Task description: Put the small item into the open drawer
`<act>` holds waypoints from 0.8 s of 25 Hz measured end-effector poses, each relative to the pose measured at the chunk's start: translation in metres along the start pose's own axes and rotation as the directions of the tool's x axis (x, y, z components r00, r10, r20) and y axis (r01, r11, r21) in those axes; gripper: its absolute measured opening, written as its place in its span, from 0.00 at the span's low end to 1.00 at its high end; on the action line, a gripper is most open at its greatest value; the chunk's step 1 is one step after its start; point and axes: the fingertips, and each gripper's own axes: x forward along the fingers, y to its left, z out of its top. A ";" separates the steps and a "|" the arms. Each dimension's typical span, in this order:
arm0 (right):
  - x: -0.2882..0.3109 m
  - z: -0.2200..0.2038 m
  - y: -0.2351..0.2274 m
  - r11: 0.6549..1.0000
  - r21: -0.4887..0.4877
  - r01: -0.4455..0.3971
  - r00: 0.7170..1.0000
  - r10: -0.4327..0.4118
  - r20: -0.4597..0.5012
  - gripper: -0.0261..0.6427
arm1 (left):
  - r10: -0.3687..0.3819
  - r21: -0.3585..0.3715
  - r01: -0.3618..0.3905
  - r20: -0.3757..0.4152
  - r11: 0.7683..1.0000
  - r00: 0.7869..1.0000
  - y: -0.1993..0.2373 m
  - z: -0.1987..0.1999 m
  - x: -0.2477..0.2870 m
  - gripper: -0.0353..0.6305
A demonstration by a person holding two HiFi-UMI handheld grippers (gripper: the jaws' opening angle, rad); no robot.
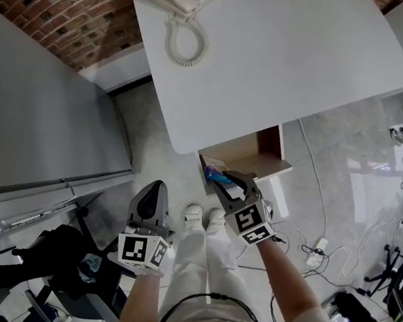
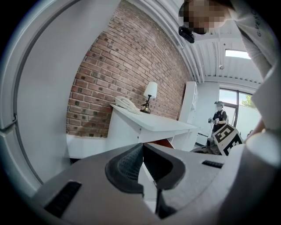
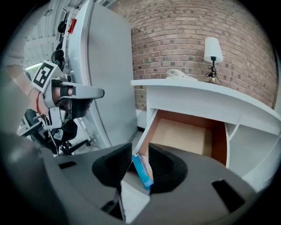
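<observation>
The right gripper (image 3: 139, 147) had its jaws apart, with the small blue box (image 3: 143, 172) seen in the gap between them but, as it seemed, not pressed by either pad. The box leaned at the near left corner of the open drawer (image 3: 186, 136), probably because it was lowered in just over the front edge. The left gripper (image 2: 142, 148) had its jaws together on nothing and was kept aside, since one hand was enough.
</observation>
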 end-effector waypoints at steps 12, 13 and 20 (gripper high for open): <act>-0.055 0.042 -0.010 0.998 0.016 0.054 0.996 -0.055 0.070 0.08 | -0.011 0.029 0.010 0.023 1.000 1.000 -0.015 0.044 -0.011 0.06; -0.060 0.047 -0.011 0.998 0.019 0.061 0.995 -0.062 0.078 0.08 | -0.009 0.030 0.008 0.026 1.000 1.000 -0.016 0.048 -0.012 0.06; -0.091 0.074 -0.023 0.994 0.041 0.098 0.985 -0.103 0.136 0.05 | 0.001 0.051 -0.003 0.051 0.999 0.999 -0.018 0.076 -0.023 0.06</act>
